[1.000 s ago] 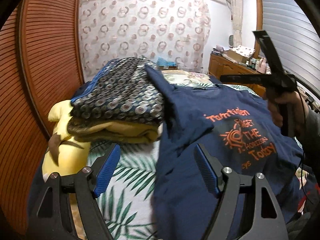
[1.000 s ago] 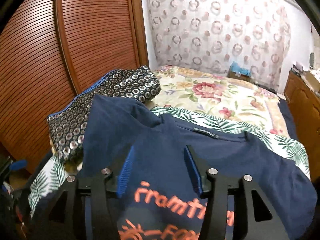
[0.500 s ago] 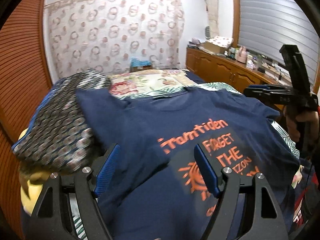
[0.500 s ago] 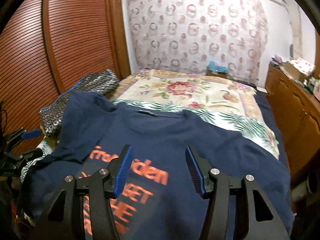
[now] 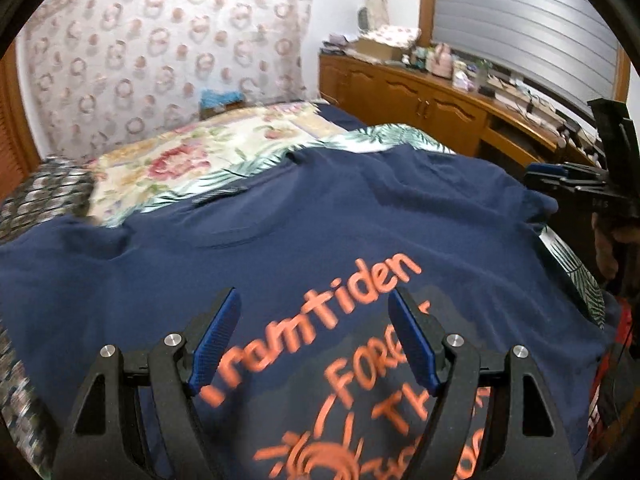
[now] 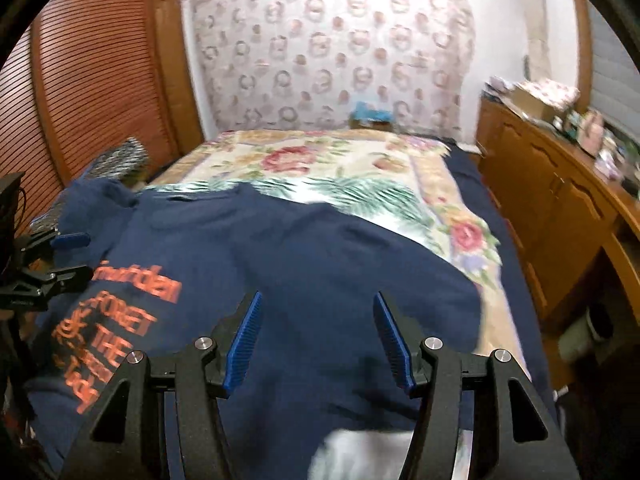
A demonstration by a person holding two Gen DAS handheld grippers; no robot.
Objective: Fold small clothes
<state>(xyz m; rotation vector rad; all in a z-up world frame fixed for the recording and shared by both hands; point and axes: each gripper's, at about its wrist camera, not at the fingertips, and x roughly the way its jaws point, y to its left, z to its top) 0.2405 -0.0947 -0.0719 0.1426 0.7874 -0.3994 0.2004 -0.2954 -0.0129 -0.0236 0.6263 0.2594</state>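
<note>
Navy cotton, printed in orange lettering, is spread face-up across the bed [image 6: 460, 184]: this T-shirt [image 5: 320, 220] lies flat over the floral and palm-leaf cover, its neckline toward 12 o'clock in the left wrist view. The left gripper [image 5: 316, 340] hangs over the print with its blue pads wide apart and nothing between them. The right gripper [image 6: 318, 338] likewise stands parted and empty, above the plain right-hand half of the garment. Only the left wrist view shows the lettering full-on at 6 o'clock; in it the other tool appears at 3 o'clock, by the shirt's right edge. Only the right wrist view shows the slatted wooden door [image 6: 92, 88] at 10 o'clock, with the other tool at 9 o'clock near the left sleeve. A patterned folded cloth [image 5: 36, 196] lies at 9 o'clock in the left wrist view, touching the shirt's left shoulder area; in the right wrist view it is a small patch at 10 o'clock. A wooden cabinet [image 6: 552, 208] runs along 3 o'clock, carrying a cardboard box [image 6: 532, 102] and small items; the box contents cannot be made out. A curtain with ring pattern [image 6: 332, 52] hangs at 12 o'clock.
</note>
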